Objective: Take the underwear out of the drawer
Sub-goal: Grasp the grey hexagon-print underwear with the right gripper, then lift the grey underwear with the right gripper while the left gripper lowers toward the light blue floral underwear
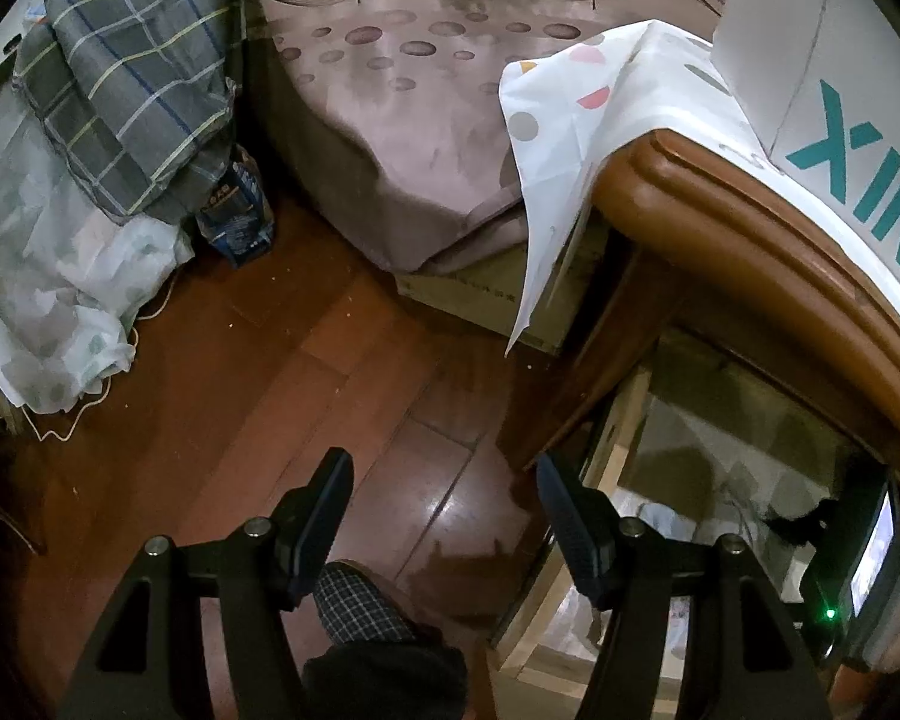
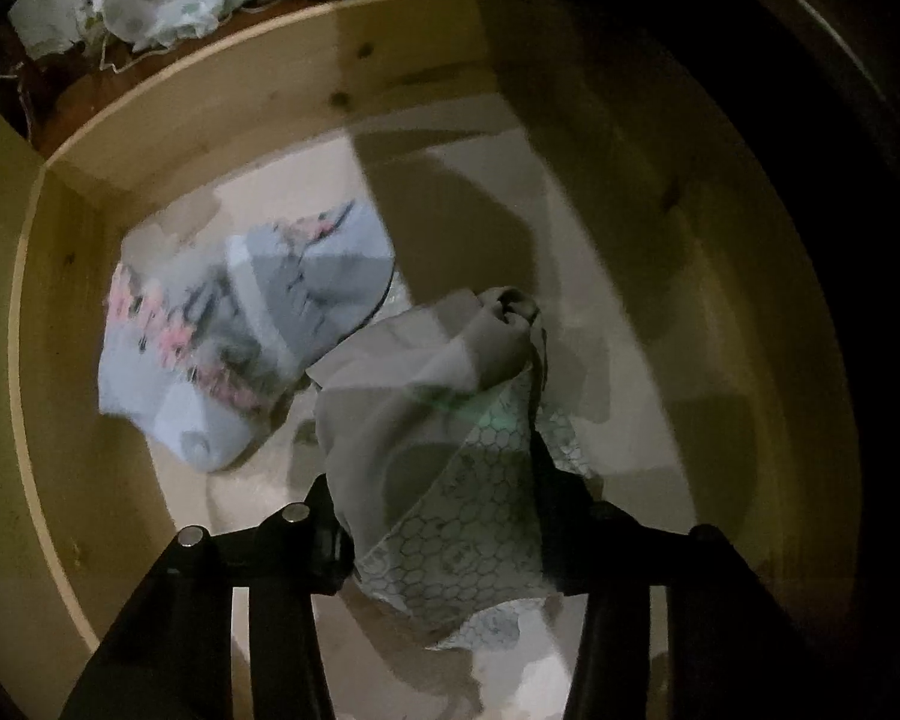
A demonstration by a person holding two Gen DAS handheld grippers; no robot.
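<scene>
Fingers of the right gripper [image 2: 444,516] were clenched on a grey underwear piece with a honeycomb-printed panel [image 2: 444,450], the cloth bunched between them and draped over their tips, hiding most of both pads. That garment hung inside the pale pine-board drawer [image 2: 222,114], over its whitish lined bottom; whether its lower folds touched the bottom could not be told. Just beside it, to the left, lay a second pale blue garment with pink and grey print [image 2: 234,336], flat on the drawer bottom and blurred.

Black fingers of the left gripper [image 1: 444,516] stood released, wide apart, with nothing between them, hovering over the reddish-brown plank floor [image 1: 306,372]. To their right the drawer's light wooden rim [image 1: 618,456] projected from under the brown curved-edge wooden cabinet top [image 1: 720,222], which carried a white cloth with coloured dots [image 1: 576,120] hanging over its corner. Beyond the floor lay a bed with a mauve spotted cover [image 1: 402,96] and, at the left, a grey plaid bundle [image 1: 138,84].
</scene>
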